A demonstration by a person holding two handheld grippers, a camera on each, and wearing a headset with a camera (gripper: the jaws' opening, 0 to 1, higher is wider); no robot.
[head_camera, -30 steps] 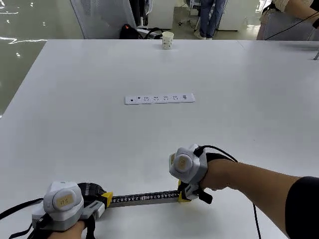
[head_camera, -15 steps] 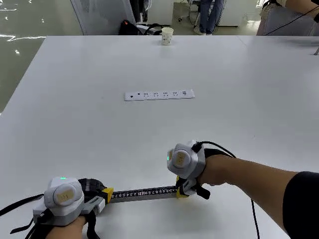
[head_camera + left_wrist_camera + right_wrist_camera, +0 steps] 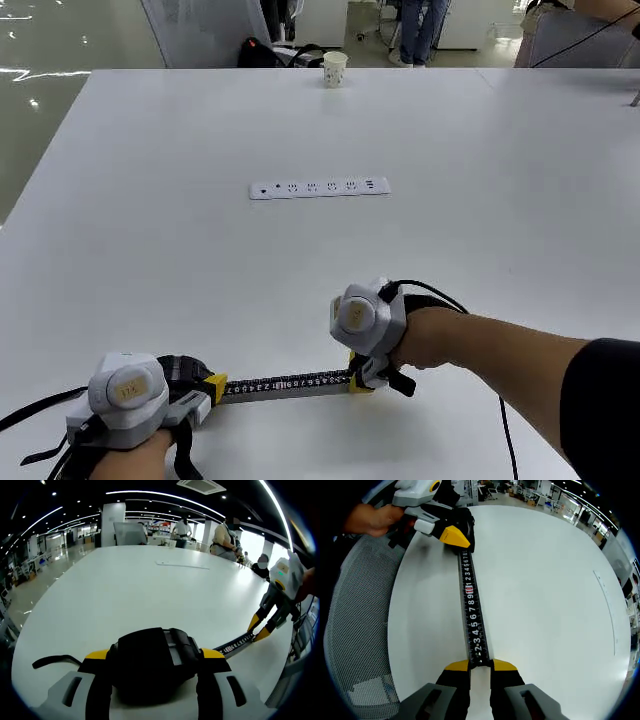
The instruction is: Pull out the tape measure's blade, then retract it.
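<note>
Bright, even overhead light throughout. In the head view the white table (image 3: 480, 230) is sharp, with faint soft shadows at 6 o'clock, and the glossy floor (image 3: 40, 70) glares at 10 o'clock. In the left gripper view the ceiling light strips (image 3: 150, 491) bow at 12 o'clock and the tape measure's case (image 3: 152, 662) looks soft at 6 o'clock. In the right gripper view the blade (image 3: 470, 605) numerals read crisply at centre.

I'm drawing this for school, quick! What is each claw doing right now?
Left gripper: shut on the tape measure.
Right gripper: shut on the tip of the blade.
</note>
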